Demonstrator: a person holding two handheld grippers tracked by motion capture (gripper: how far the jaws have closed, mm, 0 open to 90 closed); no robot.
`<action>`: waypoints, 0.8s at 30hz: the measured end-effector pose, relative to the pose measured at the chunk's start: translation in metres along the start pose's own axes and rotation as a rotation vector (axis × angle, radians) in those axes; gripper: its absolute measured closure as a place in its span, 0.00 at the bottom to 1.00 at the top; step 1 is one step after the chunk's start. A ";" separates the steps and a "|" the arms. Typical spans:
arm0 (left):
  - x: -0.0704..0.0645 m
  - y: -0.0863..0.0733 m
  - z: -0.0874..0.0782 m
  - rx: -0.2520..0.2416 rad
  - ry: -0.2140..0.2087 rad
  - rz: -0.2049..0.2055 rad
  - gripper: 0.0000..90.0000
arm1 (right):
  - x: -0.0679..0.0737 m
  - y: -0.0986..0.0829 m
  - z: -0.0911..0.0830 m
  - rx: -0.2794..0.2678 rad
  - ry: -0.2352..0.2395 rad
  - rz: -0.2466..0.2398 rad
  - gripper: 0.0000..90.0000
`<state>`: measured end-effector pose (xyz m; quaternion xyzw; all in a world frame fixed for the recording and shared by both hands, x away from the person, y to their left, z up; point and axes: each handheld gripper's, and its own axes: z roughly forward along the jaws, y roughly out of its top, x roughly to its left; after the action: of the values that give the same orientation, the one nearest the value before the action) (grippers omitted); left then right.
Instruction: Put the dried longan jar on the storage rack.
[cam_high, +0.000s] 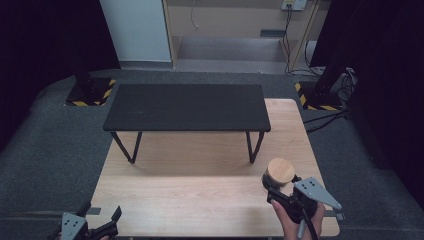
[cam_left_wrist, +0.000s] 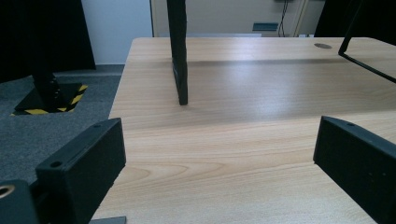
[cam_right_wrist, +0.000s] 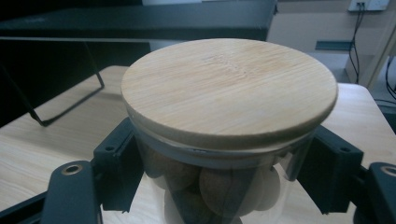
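At the bench's (cam_high: 200, 200) near right corner, right gripper (cam_high: 276, 190) jaws clamp the lidded jar (cam_high: 279, 172) of nuts, left gripper (cam_high: 95, 227) gaping idle; grasp step, next likely a lift toward the black shelf (cam_high: 186, 106).

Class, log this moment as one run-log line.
right gripper: shut on jar | jar: lid on, on table | left gripper: open, empty | shelf: bare
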<state>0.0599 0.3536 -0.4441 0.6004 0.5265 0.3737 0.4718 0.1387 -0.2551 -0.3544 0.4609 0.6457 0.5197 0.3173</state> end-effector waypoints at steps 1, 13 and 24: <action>0.000 0.000 0.000 0.000 -0.001 0.000 0.01 | 0.000 0.005 0.002 -0.002 0.008 -0.002 0.28; 0.002 0.000 -0.004 -0.006 -0.013 0.001 0.01 | 0.004 0.051 0.021 -0.034 0.053 -0.037 0.28; 0.002 -0.002 -0.005 -0.007 -0.021 -0.002 0.01 | 0.006 0.089 0.051 -0.026 0.088 -0.067 0.28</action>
<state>0.0548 0.3567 -0.4444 0.6021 0.5209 0.3685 0.4799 0.2059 -0.2269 -0.2811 0.4117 0.6671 0.5369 0.3117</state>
